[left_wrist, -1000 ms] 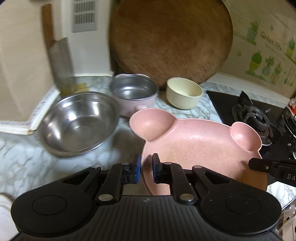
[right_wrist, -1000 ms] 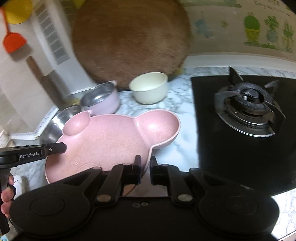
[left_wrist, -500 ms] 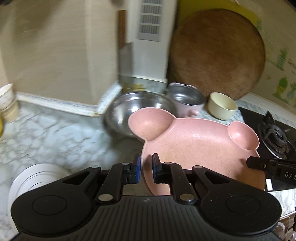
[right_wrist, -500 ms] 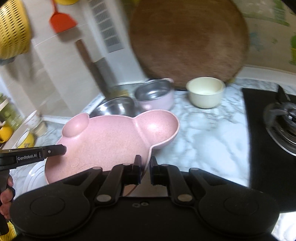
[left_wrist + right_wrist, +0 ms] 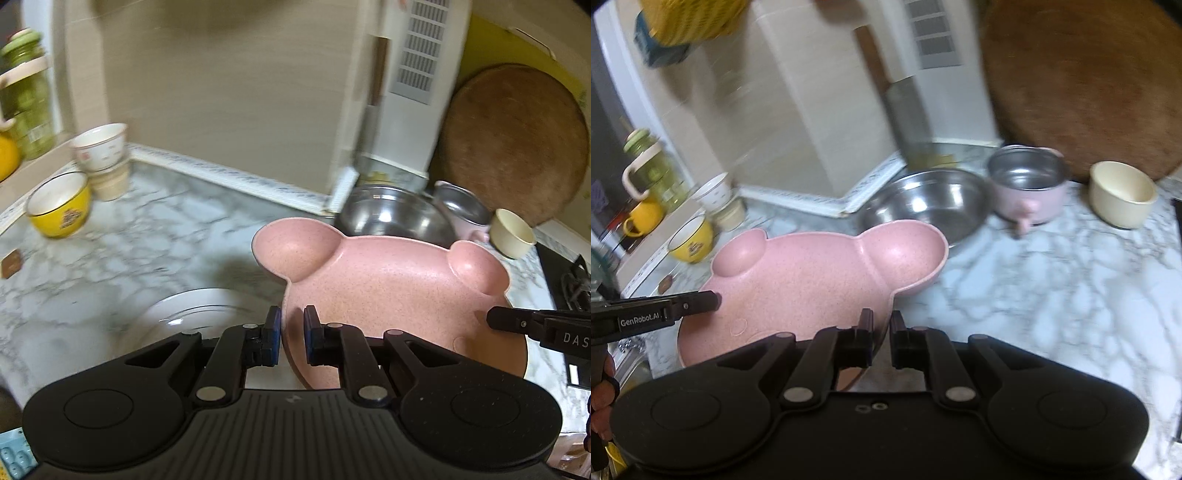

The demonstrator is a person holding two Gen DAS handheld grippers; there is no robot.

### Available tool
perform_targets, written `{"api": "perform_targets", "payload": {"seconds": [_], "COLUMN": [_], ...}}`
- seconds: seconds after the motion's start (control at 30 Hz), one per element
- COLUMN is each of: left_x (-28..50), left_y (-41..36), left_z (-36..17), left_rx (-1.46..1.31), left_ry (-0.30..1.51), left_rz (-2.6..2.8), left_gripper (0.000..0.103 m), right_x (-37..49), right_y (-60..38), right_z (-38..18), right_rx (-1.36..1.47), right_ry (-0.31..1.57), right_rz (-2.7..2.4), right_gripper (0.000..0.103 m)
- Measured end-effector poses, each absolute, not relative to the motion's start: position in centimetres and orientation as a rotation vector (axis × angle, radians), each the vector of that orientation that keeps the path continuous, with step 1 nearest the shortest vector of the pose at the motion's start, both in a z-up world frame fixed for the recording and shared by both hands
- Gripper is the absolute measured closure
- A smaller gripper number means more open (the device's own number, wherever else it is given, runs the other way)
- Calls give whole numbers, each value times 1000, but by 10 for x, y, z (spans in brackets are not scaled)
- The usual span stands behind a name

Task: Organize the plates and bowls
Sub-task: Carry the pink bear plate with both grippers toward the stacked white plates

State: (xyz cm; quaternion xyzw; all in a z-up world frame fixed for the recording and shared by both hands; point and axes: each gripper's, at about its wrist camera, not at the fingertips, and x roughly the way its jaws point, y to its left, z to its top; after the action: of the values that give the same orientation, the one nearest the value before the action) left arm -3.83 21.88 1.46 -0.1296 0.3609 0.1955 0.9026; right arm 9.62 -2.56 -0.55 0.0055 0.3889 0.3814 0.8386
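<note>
A pink bear-shaped plate [image 5: 391, 288] is held in the air between both grippers. My left gripper [image 5: 292, 334] is shut on its left rim. My right gripper [image 5: 881, 341] is shut on its right rim; the plate [image 5: 812, 284] fills the left of the right wrist view. A white plate [image 5: 199, 314] lies on the marble counter below and left of the pink plate. A steel bowl [image 5: 923, 208], a pink pot [image 5: 1028, 184] and a cream bowl [image 5: 1123, 194] stand at the back.
A yellow bowl [image 5: 59, 210] and stacked white cups [image 5: 103, 158] stand at the far left by a ledge with a green jar [image 5: 27, 96]. A round wooden board [image 5: 517, 147] leans on the wall. A cleaver [image 5: 905, 110] stands by the corner. The black stove [image 5: 569, 273] is at right.
Both grippers have carried the pink plate left, away from the stove. The white plate, yellow bowl and cups have come into view; the steel bowl now lies behind the plate.
</note>
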Motion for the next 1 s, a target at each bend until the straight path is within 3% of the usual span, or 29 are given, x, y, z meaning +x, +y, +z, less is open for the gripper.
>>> {"api": "perform_targets", "payload": {"seconds": [0.5,1.0], "left_x": [-104,-106], "left_y": [299,331], "left_z": [-6,-40], "left_rx": [-317,-321], "left_ry": [784,817], "left_rz": [549,562], "left_gripper": [91,91], "right_x": [55,49], "right_y": [82,128], "right_z": [-24,-49], "right_rx": [-101,-171], "right_ry": [873,879], "right_rz": [942,957], "right_gripper": [93,93]}}
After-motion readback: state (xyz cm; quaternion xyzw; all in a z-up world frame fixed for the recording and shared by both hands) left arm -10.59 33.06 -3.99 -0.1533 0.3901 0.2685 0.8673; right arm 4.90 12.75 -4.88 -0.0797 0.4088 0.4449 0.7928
